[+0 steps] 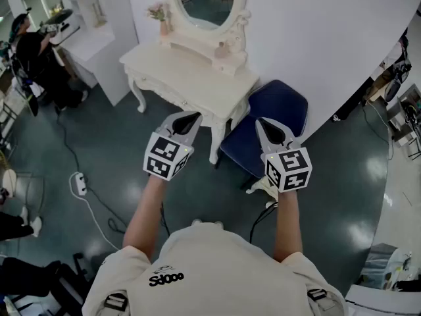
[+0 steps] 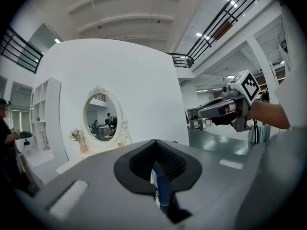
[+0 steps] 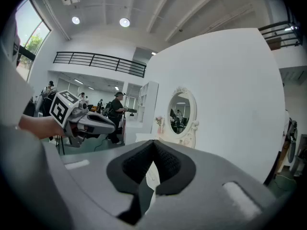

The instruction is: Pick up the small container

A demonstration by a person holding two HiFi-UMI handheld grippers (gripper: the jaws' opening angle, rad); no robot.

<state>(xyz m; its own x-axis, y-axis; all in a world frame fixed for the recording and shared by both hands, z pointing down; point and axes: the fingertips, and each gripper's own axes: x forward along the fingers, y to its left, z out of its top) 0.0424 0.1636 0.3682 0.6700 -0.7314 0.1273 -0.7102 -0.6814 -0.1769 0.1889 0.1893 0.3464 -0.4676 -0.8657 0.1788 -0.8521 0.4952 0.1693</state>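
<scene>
A white dressing table (image 1: 197,78) with an oval mirror (image 1: 205,0) stands ahead of me. A small pinkish container (image 1: 222,47) sits on it by the mirror's base, and a vase of flowers (image 1: 161,15) stands at its left end. My left gripper (image 1: 191,117) hangs over the table's front edge, shut and holding nothing. My right gripper (image 1: 263,122) hovers over the blue chair, also shut and holding nothing. Both are well short of the container. In the left gripper view the jaws of my left gripper (image 2: 156,147) meet; in the right gripper view my right gripper (image 3: 154,145) shows the same.
A blue padded chair (image 1: 276,120) is tucked at the table's right. A curved white wall (image 1: 329,38) runs behind. A power strip (image 1: 80,183) and cables lie on the dark floor at left. A person in black (image 1: 33,51) stands by white shelving at the far left.
</scene>
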